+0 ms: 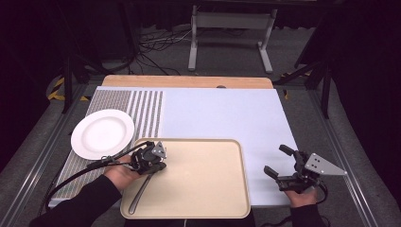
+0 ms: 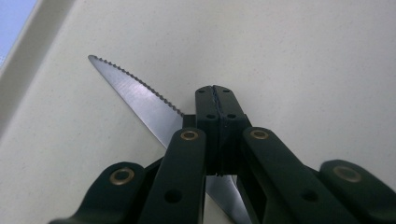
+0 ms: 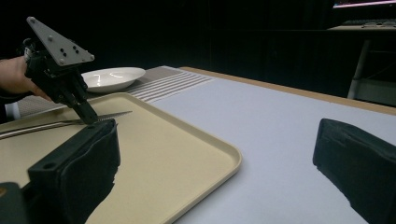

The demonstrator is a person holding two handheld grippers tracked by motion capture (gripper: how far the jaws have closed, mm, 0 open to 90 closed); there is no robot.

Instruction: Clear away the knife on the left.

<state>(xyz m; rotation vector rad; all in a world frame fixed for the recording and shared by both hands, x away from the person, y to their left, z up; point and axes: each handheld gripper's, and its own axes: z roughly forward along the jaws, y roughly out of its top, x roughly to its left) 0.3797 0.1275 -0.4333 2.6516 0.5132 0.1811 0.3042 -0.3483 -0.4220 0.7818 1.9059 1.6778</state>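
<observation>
A steel knife (image 1: 140,193) with a serrated blade (image 2: 135,95) lies on the beige tray (image 1: 208,179), its handle toward the near edge. My left gripper (image 1: 158,166) is tipped down over the blade, jaws pressed together on it (image 2: 215,100). The right gripper view shows that gripper (image 3: 91,119) meeting the knife (image 3: 56,123) at the tray surface (image 3: 154,149). My right gripper (image 1: 276,161) rests to the right of the tray on the pale mat, its black jaws wide apart and empty (image 3: 219,163).
A white plate (image 1: 102,134) sits on the striped placemat (image 1: 146,113) left of the tray, also seen beyond the tray (image 3: 112,77). The pale blue mat (image 1: 222,113) covers the rest of the table. A wooden edge (image 1: 189,81) runs along the far side.
</observation>
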